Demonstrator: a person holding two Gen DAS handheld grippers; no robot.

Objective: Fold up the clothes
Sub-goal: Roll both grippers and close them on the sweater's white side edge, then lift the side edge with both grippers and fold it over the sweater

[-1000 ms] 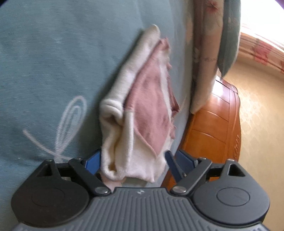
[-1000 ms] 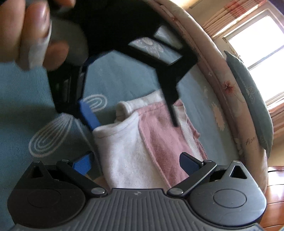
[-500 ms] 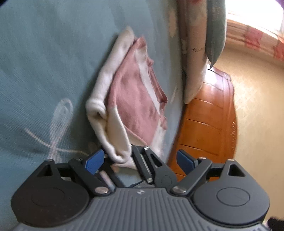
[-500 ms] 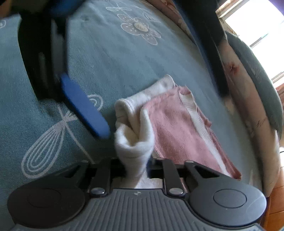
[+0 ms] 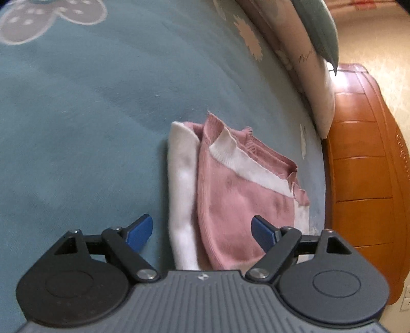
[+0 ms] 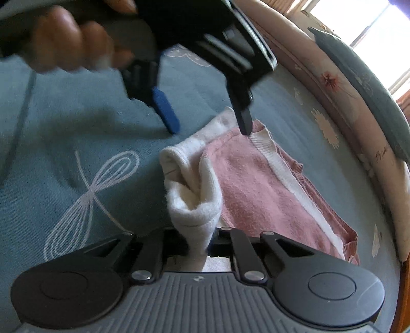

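Note:
A pink and white knit garment lies folded on the blue bedspread. In the left wrist view my left gripper straddles its near end. The jaws are closing, with cloth between them, and the blue pads do not press on it. In the right wrist view my right gripper is still closing and pinches the bunched white fold of the garment. The left gripper hovers over the garment's far corner, held by a person's hand.
The blue bedspread carries white butterfly and dragonfly prints. A floral pillow and a grey-green cushion stand along the right side. Beyond them is an orange wooden bed frame. A bright window is behind.
My right gripper went from wide open to shut on the white fold. My left gripper rolled and shifted over the garment, and the right gripper's fingers left its view.

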